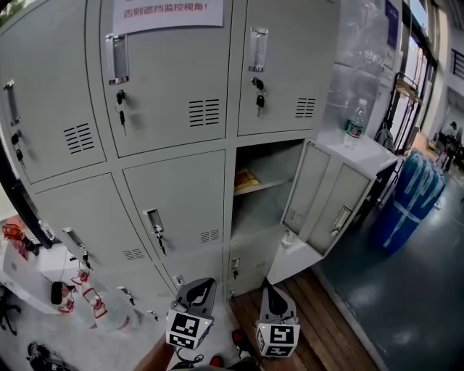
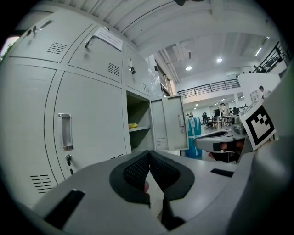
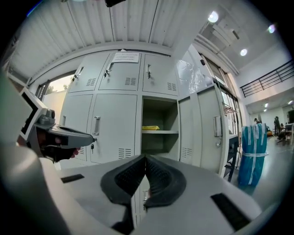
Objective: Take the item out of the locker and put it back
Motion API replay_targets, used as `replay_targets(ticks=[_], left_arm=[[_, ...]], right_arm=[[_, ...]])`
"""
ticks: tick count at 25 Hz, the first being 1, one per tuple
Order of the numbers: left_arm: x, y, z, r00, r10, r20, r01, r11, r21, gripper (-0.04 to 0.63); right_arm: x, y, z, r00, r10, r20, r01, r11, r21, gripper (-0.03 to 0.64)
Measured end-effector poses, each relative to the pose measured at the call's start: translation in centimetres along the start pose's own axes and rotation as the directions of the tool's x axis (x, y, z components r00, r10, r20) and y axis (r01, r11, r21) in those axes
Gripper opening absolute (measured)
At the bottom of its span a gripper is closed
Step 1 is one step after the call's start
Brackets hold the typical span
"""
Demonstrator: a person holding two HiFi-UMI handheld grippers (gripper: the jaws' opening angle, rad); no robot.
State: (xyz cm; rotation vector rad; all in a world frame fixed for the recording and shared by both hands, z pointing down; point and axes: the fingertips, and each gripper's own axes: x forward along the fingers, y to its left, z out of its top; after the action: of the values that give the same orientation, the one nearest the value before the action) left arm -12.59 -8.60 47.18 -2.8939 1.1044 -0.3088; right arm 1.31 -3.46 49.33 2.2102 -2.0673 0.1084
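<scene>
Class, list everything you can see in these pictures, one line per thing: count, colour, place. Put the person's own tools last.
locker bank: one, grey, fills the wall ahead
open locker door: one, grey, swung out to the right
item: one, yellow, on the open locker's shelf
notice: one, white with red print, top middle door
water bottle: one, clear, green label, on the white top right of the lockers
wrapped bundle: one, blue, far right
left hand-held gripper: one, grey, jaws shut, empty
right hand-held gripper: one, grey, jaws shut, empty

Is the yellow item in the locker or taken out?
In. The yellow item lies on the shelf; the door stands open.
</scene>
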Motion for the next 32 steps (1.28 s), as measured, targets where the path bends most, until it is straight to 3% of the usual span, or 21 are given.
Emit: replay_targets(ticks=[9, 32], left_arm=[[-1.1, -0.4, -0.5, 1.000, -0.025, 0.000, 0.025, 1.000, -0.003, 0.022], [0.0, -0.1, -0.4, 1.000, -0.019, -0.005, 0.019, 1.000, -0.006, 0.023]], right_arm=[[-1.8, 0.5, -0.8, 0.999, -0.030, -0.014, 0.030, 1.000, -0.003, 0.017], [-0.6, 0.6, -0.2, 1.000, 0.000, -0.004, 0.000, 1.000, -0.010, 0.017]])
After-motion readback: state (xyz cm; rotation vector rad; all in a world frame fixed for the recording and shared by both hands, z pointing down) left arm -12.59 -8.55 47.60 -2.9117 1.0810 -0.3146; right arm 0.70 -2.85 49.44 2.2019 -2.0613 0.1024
